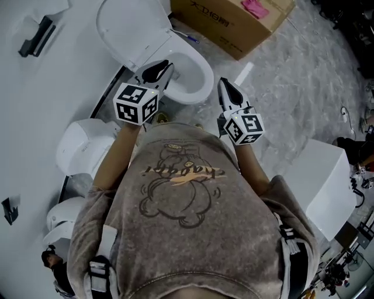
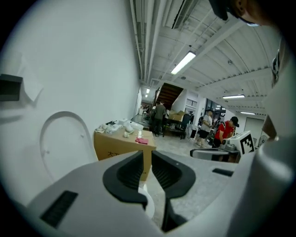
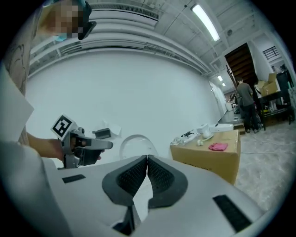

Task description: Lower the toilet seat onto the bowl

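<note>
We see the white oval toilet seat point(image 1: 131, 32) upright against the far wall, off the white bowl point(image 1: 197, 79). Left gripper point(image 1: 165, 64) fingers narrowly apart, empty; right gripper point(image 1: 223, 84) fingers together, empty.

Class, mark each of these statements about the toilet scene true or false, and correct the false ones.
1. A pink thing lies on the cardboard box. True.
2. The right gripper grips the toilet. False: its jaws are together on nothing, clear of it.
3. The left gripper has its jaws slightly apart with nothing between them. True.
4. In the head view the cardboard box stands left of the toilet. False: it stands to its right.
</note>
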`<state>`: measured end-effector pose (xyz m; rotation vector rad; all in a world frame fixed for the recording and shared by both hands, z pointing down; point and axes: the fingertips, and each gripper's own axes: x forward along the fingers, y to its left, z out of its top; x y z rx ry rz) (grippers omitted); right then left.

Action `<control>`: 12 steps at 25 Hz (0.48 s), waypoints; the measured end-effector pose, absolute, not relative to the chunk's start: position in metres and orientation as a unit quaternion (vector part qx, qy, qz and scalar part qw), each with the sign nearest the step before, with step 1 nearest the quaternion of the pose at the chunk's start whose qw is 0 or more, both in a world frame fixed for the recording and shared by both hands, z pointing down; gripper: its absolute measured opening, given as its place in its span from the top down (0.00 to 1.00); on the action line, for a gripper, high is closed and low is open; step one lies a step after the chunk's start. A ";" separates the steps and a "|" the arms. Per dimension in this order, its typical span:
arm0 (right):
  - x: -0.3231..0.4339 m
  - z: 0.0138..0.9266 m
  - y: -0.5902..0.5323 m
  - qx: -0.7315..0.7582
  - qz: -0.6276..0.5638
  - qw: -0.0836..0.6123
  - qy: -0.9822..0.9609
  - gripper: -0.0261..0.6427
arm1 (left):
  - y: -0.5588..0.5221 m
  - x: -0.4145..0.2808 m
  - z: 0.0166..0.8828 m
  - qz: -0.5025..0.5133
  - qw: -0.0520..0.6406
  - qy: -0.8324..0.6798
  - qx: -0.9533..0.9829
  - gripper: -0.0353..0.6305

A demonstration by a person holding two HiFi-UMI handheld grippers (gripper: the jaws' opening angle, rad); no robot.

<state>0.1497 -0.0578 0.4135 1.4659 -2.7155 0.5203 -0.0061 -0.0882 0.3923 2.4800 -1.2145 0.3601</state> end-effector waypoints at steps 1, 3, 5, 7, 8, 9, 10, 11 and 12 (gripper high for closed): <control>0.145 0.408 -0.058 0.466 0.162 0.002 -0.870 0.92 | -0.083 -0.015 0.386 0.120 0.171 -0.435 0.876 0.86; 0.138 0.398 -0.056 0.461 0.152 -0.004 -0.874 0.92 | -0.072 -0.030 0.379 0.104 0.165 -0.450 0.872 0.87; 0.132 0.388 -0.053 0.456 0.140 -0.010 -0.879 0.92 | -0.062 -0.043 0.375 0.085 0.163 -0.466 0.866 0.92; 0.126 0.379 -0.052 0.452 0.126 -0.011 -0.883 0.92 | -0.055 -0.052 0.371 0.063 0.159 -0.480 0.860 0.93; 0.123 0.376 -0.052 0.450 0.120 -0.010 -0.885 0.92 | -0.053 -0.056 0.370 0.053 0.156 -0.487 0.857 0.93; 0.119 0.376 -0.052 0.448 0.115 -0.009 -0.886 0.92 | -0.050 -0.060 0.371 0.046 0.152 -0.495 0.854 0.93; 0.116 0.377 -0.051 0.447 0.113 -0.009 -0.887 0.92 | -0.048 -0.064 0.374 0.040 0.149 -0.502 0.851 0.93; 0.114 0.379 -0.051 0.447 0.112 -0.008 -0.887 0.92 | -0.047 -0.068 0.379 0.035 0.146 -0.509 0.848 0.93; 0.112 0.382 -0.052 0.449 0.112 -0.007 -0.886 0.92 | -0.047 -0.071 0.384 0.030 0.144 -0.515 0.845 0.93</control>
